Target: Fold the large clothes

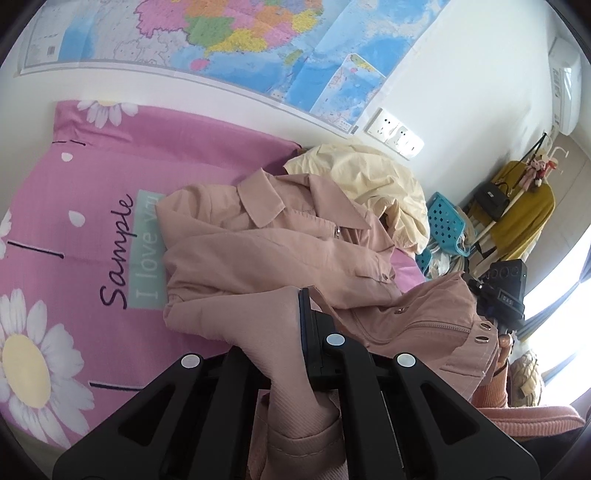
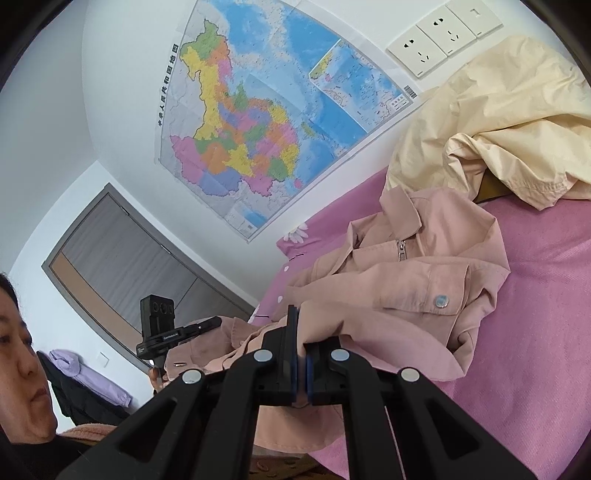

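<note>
A dusty pink jacket (image 1: 266,251) with collar, zip and snap pockets lies crumpled on the pink bed sheet (image 1: 74,206). My left gripper (image 1: 295,332) is shut on a fold of the jacket's fabric, which drapes over its fingers. In the right wrist view the jacket (image 2: 417,273) lies on the sheet (image 2: 535,295), and my right gripper (image 2: 301,354) is shut on its lower edge, lifted slightly. The other gripper with its camera (image 2: 159,325) shows at left, holding the far part of the hem.
A cream garment (image 1: 369,177) (image 2: 498,122) is heaped by the wall behind the jacket. A map (image 2: 258,110) and sockets (image 2: 439,33) are on the wall. A blue basket (image 1: 443,221) and clothes rack (image 1: 517,210) stand beyond the bed. The person's face (image 2: 18,369) is at left.
</note>
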The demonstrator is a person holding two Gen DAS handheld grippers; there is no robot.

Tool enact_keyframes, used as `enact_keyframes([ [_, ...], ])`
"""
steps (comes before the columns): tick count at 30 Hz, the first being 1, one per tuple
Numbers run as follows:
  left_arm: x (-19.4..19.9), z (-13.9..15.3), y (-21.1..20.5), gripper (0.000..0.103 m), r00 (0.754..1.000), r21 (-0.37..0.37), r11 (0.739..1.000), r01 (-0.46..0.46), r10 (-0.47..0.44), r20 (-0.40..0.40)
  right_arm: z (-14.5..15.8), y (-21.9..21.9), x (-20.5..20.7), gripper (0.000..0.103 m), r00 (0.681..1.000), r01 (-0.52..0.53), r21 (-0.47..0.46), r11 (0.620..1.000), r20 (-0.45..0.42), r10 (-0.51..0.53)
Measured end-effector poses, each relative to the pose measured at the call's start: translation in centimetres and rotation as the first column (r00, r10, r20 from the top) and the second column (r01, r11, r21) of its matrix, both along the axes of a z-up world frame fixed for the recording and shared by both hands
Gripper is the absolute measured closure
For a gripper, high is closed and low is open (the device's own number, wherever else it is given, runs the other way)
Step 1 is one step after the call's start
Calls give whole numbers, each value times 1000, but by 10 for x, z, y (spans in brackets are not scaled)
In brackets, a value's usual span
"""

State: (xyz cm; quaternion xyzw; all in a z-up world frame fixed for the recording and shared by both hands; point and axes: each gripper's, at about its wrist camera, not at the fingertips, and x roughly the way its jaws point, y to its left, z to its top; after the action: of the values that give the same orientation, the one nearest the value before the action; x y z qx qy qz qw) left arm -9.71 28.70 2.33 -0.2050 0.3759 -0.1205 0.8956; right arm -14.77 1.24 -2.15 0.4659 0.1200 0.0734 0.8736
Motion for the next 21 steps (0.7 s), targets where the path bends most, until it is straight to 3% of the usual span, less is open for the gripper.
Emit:
enact_keyframes([
  [21, 32, 13, 3, 101, 1000, 33, 999, -4, 4, 1, 3, -23, 17, 100, 999, 37, 15, 999, -16, -36],
])
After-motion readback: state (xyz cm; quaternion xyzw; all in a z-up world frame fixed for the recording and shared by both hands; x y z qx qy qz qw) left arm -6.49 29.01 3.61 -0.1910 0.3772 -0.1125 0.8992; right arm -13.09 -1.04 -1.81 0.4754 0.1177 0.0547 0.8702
